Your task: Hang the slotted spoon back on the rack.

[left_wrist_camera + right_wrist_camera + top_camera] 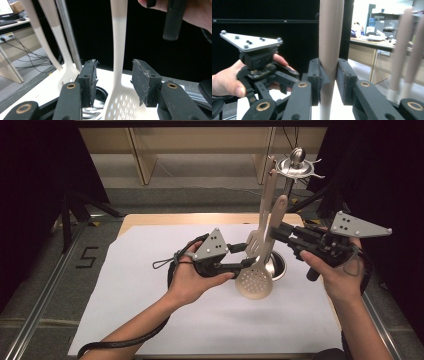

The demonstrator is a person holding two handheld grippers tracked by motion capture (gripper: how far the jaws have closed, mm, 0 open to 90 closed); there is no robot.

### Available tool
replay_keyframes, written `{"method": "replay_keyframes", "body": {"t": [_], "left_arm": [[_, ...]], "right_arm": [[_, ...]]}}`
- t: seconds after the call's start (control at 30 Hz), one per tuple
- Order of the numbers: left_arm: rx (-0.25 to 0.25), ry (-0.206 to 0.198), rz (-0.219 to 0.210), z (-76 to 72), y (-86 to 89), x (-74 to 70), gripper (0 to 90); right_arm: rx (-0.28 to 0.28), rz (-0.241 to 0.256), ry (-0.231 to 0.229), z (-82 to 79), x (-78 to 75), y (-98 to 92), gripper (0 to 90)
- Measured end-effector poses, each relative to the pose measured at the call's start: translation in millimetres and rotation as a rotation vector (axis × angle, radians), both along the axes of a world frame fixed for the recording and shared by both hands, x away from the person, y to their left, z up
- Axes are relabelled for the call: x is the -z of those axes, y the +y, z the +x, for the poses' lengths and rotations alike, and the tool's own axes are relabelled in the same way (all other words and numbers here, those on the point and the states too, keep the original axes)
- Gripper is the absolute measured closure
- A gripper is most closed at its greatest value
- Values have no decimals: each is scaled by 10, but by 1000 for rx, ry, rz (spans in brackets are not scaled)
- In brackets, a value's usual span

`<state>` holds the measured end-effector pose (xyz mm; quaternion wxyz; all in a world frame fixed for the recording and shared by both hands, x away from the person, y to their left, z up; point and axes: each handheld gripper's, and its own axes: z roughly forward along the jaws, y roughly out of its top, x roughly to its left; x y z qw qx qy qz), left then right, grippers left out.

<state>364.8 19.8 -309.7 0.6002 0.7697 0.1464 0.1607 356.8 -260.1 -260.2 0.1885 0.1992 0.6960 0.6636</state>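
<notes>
Right gripper (328,75): in the right gripper view its two black padded jaws are closed on the handle of the beige perforated skimmer spoon (255,279), the handle rising as a tan column through the centre of that frame. Left gripper (113,77): in the left gripper view the jaws stand wide apart on either side of the same skimmer's neck, the pads clear of it, with the perforated bowl low in the frame between them. In the high view, right of centre, the skimmer is tilted, bowl down just in front of the round metal utensil holder (276,265), handle running up to the right gripper. A beige slotted spatula (256,239) stands in the holder just behind. All rests on the white-covered table (150,320). The left hand (190,277) lies at centre, the right hand (337,272) at right.
</notes>
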Motion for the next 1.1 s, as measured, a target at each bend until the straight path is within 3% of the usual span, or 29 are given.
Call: {"method": "replay_keyframes", "body": {"t": [0.1, 0.13, 0.2, 0.23, 0.3, 0.4, 0.43, 0.47, 0.53, 0.6, 0.67, 0.73, 0.77, 0.8, 0.83, 0.87, 0.97, 1.03, 1.1], "left_arm": [[-13, 5, -1, 9, 59, 17, 540], [-15, 7, -1, 14, 73, 23, 540], [-23, 9, 2, 22, 100, 38, 541], [-24, 11, 0, 24, 105, 45, 540], [-27, 14, 1, 30, 120, 56, 540], [-33, 15, -1, 36, 135, 66, 541], [-35, 18, -2, 38, 140, 70, 540], [-36, 15, 0, 41, 145, 70, 540], [-39, 15, 3, 46, 152, 74, 540], [-40, 16, 0, 49, 153, 76, 540], [-40, 14, 1, 49, 155, 77, 540], [-39, 14, 3, 51, 157, 80, 540], [-41, 16, 1, 51, 157, 83, 540], [-41, 17, 0, 52, 158, 84, 540], [-42, 17, -1, 52, 159, 85, 540], [-42, 17, -1, 52, 160, 85, 540], [-41, 15, 1, 52, 163, 87, 541], [-41, 17, 2, 51, 163, 90, 541], [-42, 17, 2, 53, 162, 92, 541]], "right_arm": [[15, -2, 2, 96, -14, -118, 755], [13, -5, 39, 109, -16, -151, 755], [31, -2, 9, 193, -5, -206, 755], [27, 1, 54, 208, 0, -233, 755], [26, -8, 69, 259, 8, -269, 756], [39, -13, 43, 355, 9, -328, 756], [35, -11, 56, 372, 6, -340, 756], [32, -7, 84, 380, -1, -350, 756], [33, -7, 69, 424, -8, -363, 756], [30, -8, 100, 451, -22, -387, 756], [36, -11, 82, 492, -26, -410, 756], [36, -8, 114, 501, -22, -412, 756], [35, -17, 78, 534, -20, -419, 756], [35, -16, 115, 519, -22, -412, 756], [39, -20, 103, 532, -21, -406, 756], [42, -22, 121, 525, -24, -397, 756], [39, -31, 92, 556, -28, -405, 756], [36, -21, 119, 551, -25, -404, 756], [43, -18, 107, 569, -20, -404, 756]]}}
